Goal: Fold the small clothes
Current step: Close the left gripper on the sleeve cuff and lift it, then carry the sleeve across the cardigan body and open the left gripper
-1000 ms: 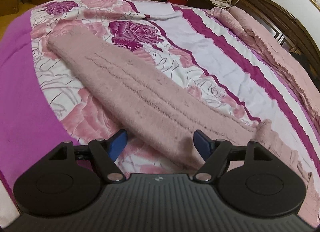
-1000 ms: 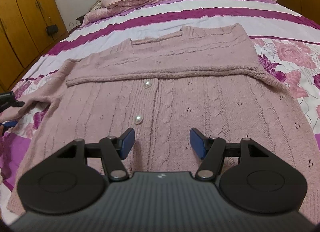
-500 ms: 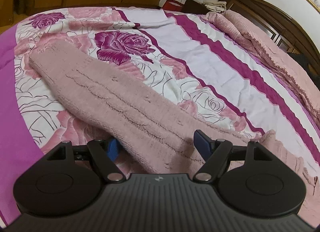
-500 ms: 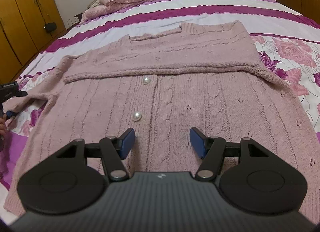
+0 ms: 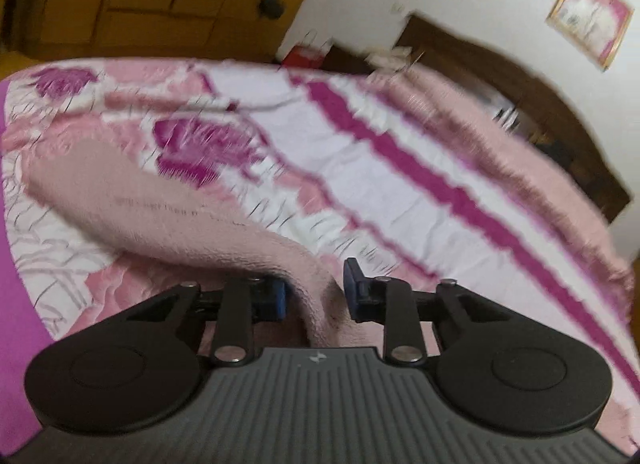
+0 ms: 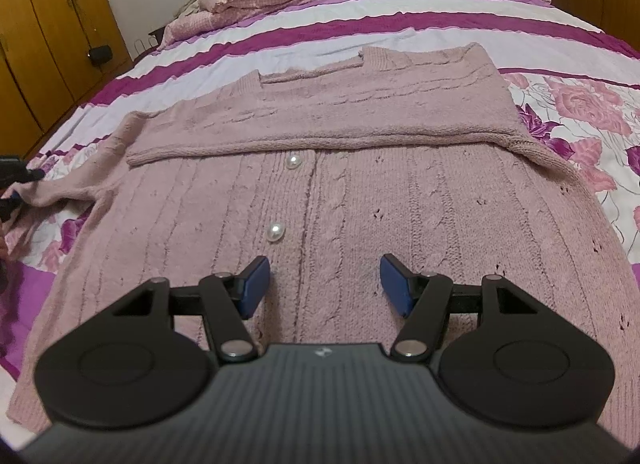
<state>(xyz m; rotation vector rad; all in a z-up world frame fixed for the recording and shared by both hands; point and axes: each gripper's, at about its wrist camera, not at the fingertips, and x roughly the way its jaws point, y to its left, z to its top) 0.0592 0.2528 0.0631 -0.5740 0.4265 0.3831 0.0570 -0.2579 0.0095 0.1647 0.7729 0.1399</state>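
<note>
Now left hand-held gripper (image 5: pixel 314 290) closing (sleeve (image 5: pixel 160 216) bunched between pads), right hand-held gripper (image 6: pixel 324 284) open over cardigan (image 6: pixel 360 200).

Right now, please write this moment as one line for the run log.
left gripper: closing on sleeve of pink knitted cardigan | right gripper: open above cardigan front | other sleeve: already folded across chest | surface: floral bedspread

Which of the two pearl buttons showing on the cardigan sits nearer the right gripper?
The lower pearl button, just beyond the right gripper. The other button lies farther up, right under the folded-over sleeve edge.
</note>
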